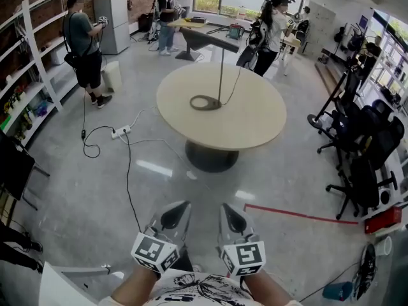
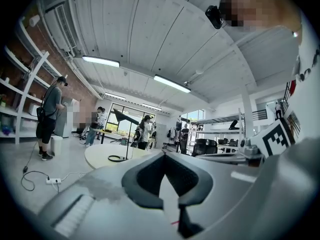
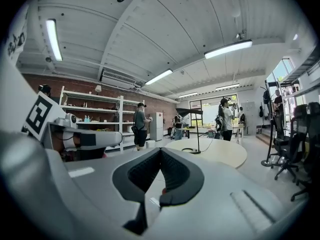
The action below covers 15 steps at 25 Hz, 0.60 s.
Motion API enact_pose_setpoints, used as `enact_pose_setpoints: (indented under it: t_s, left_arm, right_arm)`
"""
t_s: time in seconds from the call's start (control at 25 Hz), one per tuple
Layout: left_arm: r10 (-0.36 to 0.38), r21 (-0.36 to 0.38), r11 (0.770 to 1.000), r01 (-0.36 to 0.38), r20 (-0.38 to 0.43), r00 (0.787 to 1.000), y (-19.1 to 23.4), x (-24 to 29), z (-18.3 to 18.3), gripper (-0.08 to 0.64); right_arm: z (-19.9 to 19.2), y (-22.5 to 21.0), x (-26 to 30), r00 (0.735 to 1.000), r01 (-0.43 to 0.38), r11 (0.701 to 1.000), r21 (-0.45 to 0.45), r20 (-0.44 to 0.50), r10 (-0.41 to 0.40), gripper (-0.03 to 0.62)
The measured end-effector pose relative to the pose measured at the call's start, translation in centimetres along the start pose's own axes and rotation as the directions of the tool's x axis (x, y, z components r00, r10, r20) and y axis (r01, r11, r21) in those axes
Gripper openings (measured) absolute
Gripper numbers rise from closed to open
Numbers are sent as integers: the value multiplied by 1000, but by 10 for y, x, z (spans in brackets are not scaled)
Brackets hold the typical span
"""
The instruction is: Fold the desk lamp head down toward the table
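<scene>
A round, pale surface (image 1: 255,129) on a single dark pedestal stands in the middle of an open workshop, seen from above and some way back. The desk lamp (image 1: 220,75) stands on this surface, a little left of its centre. The lamp's flat ring base (image 1: 204,102) lies on the top, a thin pole rises straight up from the base, and the long dark lamp head (image 1: 209,40) stretches out near level at the pole's top, high above the surface's far side.

Both grippers are well short of the surface, on its near side, held low over the grey floor (image 1: 83,190) in front of the person. The left gripper (image 1: 182,209) has its jaws pressed together to a point with nothing between them. The right gripper (image 1: 226,210), just beside it, is closed in the same way and is also empty. Both point toward the surface.

A white power strip (image 1: 121,132) lies on the floor to the left of the surface, with a black cable running from it toward the near side. Black office chairs (image 1: 363,152) cluster to the right of the surface. A red line (image 1: 293,213) marks the floor on its near right. Several people (image 1: 86,46) stand beyond and to the left of the surface, and white shelving (image 1: 35,56) stands farther left.
</scene>
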<state>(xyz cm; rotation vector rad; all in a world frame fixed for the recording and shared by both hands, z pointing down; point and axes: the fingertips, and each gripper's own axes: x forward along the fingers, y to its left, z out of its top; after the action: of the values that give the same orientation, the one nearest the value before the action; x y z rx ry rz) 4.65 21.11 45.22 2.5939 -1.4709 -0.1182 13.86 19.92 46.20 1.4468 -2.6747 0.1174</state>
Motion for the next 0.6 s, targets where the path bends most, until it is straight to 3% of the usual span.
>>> enact_pose_setpoints:
  t_s: [0.28, 0.6]
  left_arm:
    - [-18, -19, 1000, 18, -6, 1000, 50, 47, 5, 5]
    - [-43, -22, 999, 43, 3, 999, 156, 124, 38, 5]
  right_arm:
    - [2, -23, 62, 999, 25, 1000, 16, -20, -25, 8]
    - [19, -45, 181, 997, 53, 998, 22, -56, -52, 9]
